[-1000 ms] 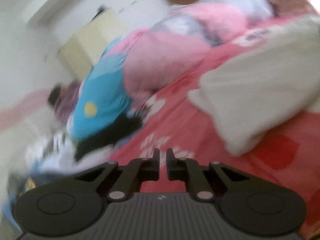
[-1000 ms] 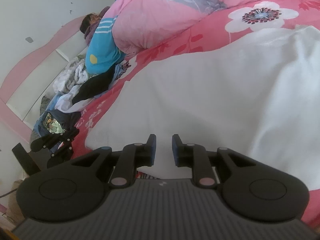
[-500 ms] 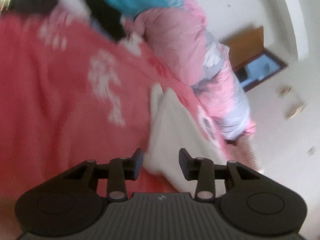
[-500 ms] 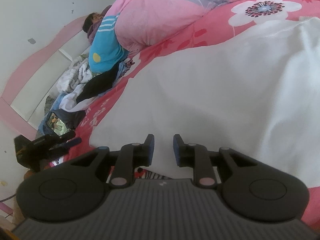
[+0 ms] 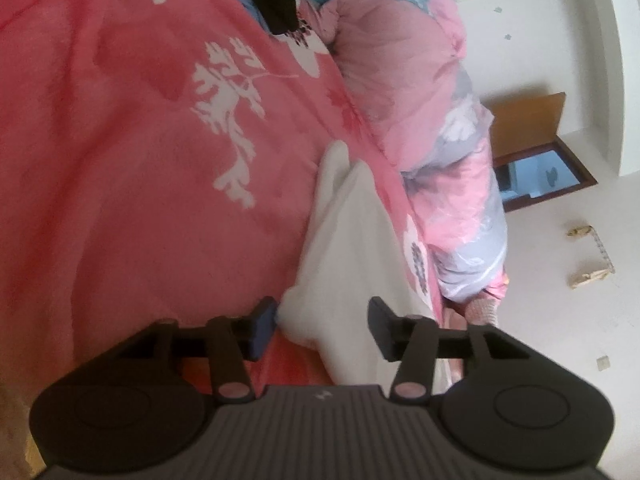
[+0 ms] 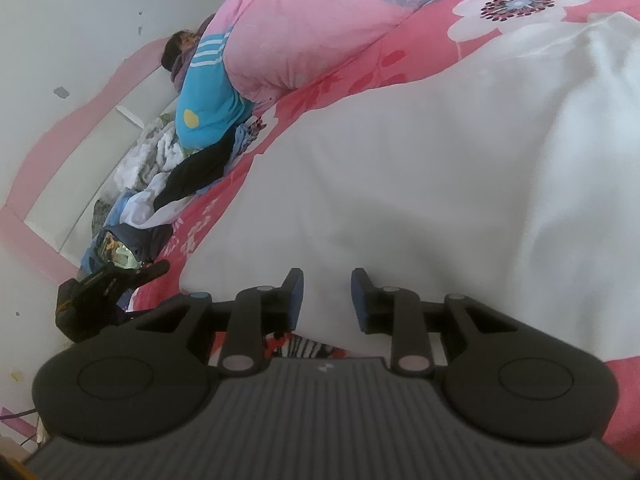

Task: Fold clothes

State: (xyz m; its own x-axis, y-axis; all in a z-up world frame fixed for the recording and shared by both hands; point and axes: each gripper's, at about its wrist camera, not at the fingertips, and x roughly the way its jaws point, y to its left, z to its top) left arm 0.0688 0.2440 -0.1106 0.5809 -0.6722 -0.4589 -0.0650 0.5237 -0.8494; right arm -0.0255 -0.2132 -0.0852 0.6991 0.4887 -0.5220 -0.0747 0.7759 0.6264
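Note:
A white garment (image 6: 400, 180) lies spread on the red-pink flowered bed cover (image 5: 120, 160). In the left wrist view a corner of the white garment (image 5: 344, 240) reaches in between the fingers of my left gripper (image 5: 322, 312). That gripper is open and rolled on its side, and its pads stand apart from the cloth. My right gripper (image 6: 327, 284) hangs low over the garment's near edge. Its jaws are opening, white cloth shows in the gap, and the pads do not press on it.
A bunched pink quilt (image 6: 300, 32) lies along the bed's far side. A turquoise garment (image 6: 208, 108) and a pile of mixed clothes (image 6: 172, 184) sit by the pink headboard (image 6: 60, 148). A wooden door frame (image 5: 536, 140) stands beyond the bed.
The left wrist view has rolled about a quarter turn and come down to the white garment's corner. The left jaws went from nearly shut to open. The right jaws widened slightly.

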